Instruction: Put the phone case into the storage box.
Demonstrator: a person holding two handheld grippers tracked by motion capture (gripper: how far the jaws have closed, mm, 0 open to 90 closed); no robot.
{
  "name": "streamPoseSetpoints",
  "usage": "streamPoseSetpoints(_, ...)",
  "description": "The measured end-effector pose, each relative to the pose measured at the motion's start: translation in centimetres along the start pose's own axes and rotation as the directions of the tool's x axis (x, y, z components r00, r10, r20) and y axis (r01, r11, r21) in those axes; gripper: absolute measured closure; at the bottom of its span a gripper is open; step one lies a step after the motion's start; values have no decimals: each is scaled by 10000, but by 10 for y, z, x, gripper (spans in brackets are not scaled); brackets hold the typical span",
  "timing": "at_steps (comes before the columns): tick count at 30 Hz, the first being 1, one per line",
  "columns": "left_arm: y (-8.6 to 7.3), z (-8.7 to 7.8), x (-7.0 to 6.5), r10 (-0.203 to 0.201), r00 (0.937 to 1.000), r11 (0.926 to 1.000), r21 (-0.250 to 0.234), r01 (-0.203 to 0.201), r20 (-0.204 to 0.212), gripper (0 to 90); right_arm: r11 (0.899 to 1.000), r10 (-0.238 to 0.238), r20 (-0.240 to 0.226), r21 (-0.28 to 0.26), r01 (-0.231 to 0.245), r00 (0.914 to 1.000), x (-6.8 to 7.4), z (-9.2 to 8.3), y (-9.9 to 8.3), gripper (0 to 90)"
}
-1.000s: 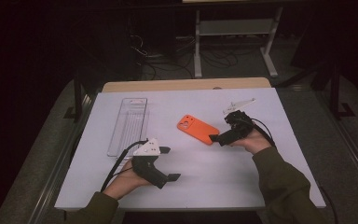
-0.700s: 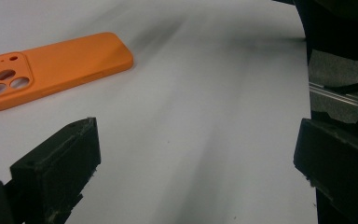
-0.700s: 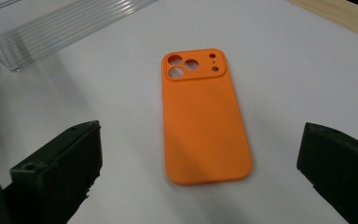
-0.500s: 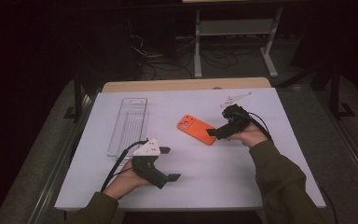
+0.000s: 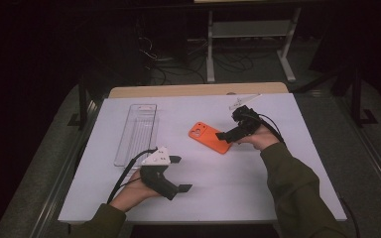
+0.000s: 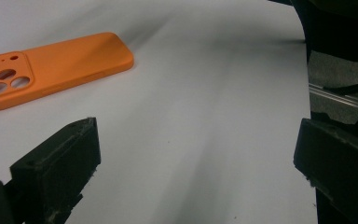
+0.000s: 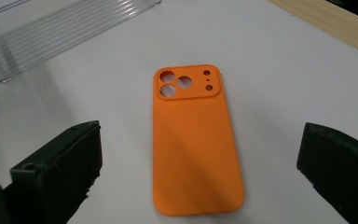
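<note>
The right gripper (image 5: 228,138) hangs with its jaws spread wide and grasping nothing, just at the near end of the orange phone case (image 5: 210,138). In the right gripper view the orange phone case (image 7: 195,140) lies flat between the two jaws, back side up, touching neither. No brand or writing can be read on it; its far end has a raised block with three round camera holes and two small holes.

The left gripper (image 5: 177,173) is also released, jaws wide apart over bare white table (image 5: 228,188), nearer the person than the case and well apart from it. The left gripper view catches the case (image 6: 51,67) at its upper left, camera holes leftward.

Beyond the case's camera end lies a clear ribbed plastic tray (image 5: 136,133), well apart from it; its ribs show best in the right gripper view (image 7: 65,32). Nothing lies between either gripper and the case. The high view adds a wooden strip (image 5: 198,89) along the table's far edge and the person's dark green sleeves (image 5: 290,178).
</note>
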State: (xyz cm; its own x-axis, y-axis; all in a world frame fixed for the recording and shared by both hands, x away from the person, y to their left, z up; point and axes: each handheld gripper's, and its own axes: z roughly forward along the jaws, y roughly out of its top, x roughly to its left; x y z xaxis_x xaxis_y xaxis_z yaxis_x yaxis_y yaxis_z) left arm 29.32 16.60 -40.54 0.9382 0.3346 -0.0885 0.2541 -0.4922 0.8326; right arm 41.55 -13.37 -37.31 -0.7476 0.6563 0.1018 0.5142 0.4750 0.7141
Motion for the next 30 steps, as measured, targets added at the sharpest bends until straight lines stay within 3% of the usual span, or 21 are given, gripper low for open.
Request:
streamPoseSetpoints(5, 0, 1, -2, -254, 9997, 9994, -243, 255, 45, 0, 9999, -112, -74, 30, 112, 9999, -3, 6, 6, 0)
streamPoseSetpoints(9, 0, 1, -1, -79, 10000, 9999, -98, 80, 44, 0, 9997, -187, -75, 133, 188, 9998, -4, 11, 10, 0)
streamPoseSetpoints(20, 0, 1, -2, -269, 9996, 9994, -213, 270, 61, 1, 9984, -340, -212, 437, 349, 9992, -5, 27, 17, 0)
streamPoseSetpoints(30, -1, 1, -2, -291, 9996, 9994, -204, 292, 68, 1, 9912, -615, -185, 1162, 632, 9979, -7, 47, 12, 0)
